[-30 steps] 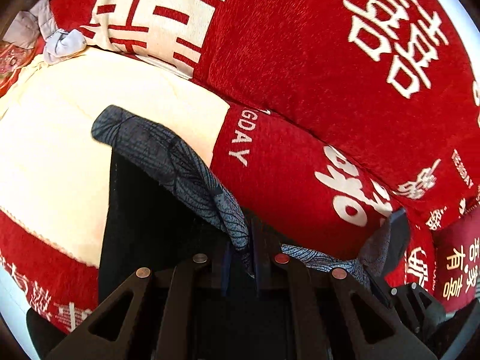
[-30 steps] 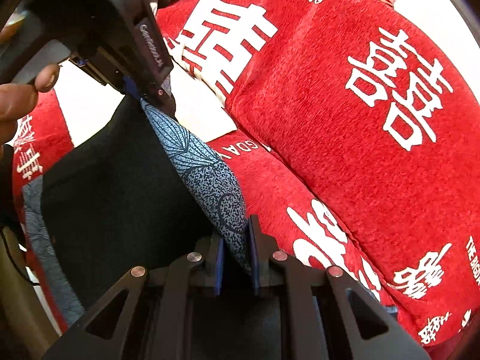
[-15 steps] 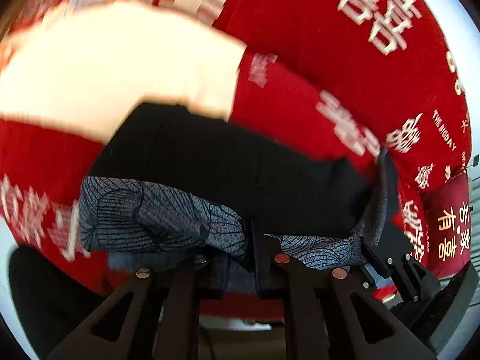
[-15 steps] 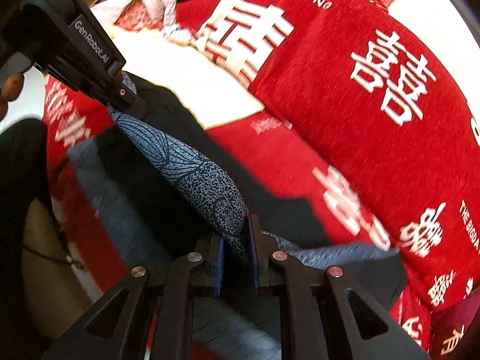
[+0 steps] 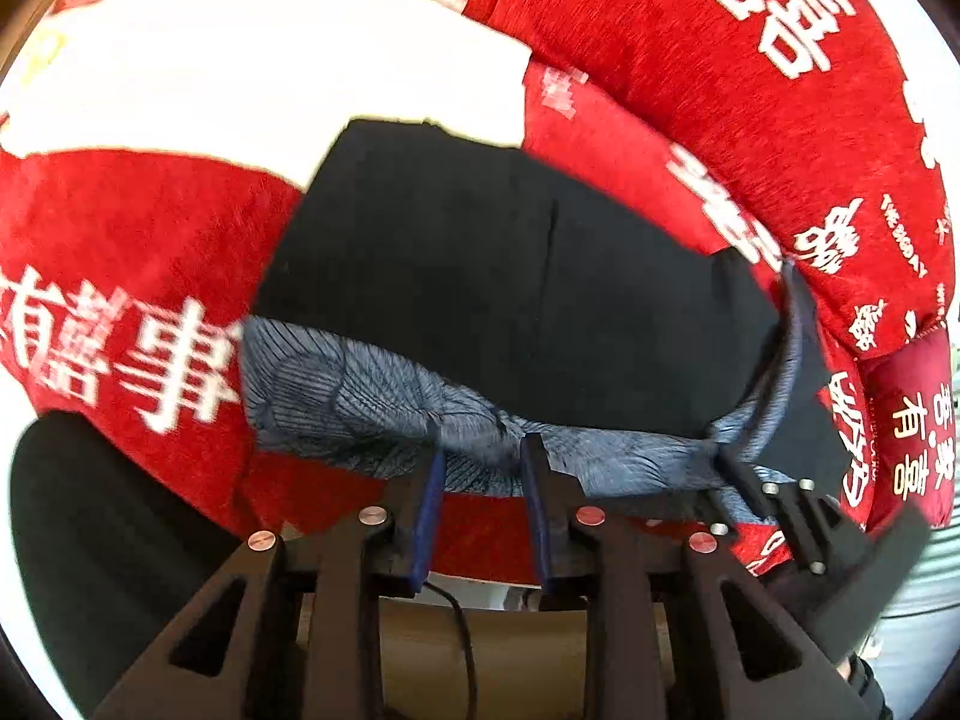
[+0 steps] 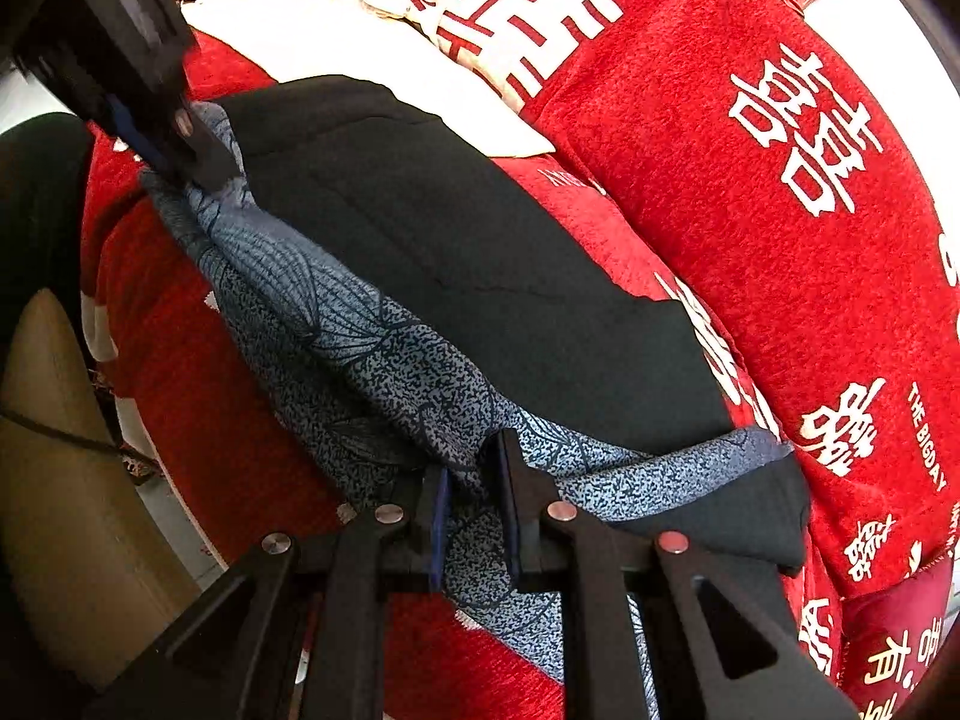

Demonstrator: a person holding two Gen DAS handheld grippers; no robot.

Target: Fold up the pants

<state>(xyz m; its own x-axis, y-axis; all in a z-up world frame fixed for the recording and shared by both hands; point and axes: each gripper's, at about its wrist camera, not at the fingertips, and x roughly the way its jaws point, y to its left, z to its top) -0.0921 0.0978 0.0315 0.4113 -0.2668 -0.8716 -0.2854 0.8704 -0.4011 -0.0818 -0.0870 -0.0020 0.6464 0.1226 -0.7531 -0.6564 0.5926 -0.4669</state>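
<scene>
While pants (image 5: 528,300) lie spread on red bedcover (image 5: 138,240), patterned near edge runs left-right straight ahead of both tools. Left gripper (image 5: 483,468) jaws parted, edge lying between, no pinch. Right gripper (image 6: 471,480) part-open, cloth bunched between jaws. Black body stretches away; left nearer middle.

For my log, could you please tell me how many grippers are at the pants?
2. The left gripper is open at the patterned band's middle; the right gripper is on the same pants further right.
</scene>
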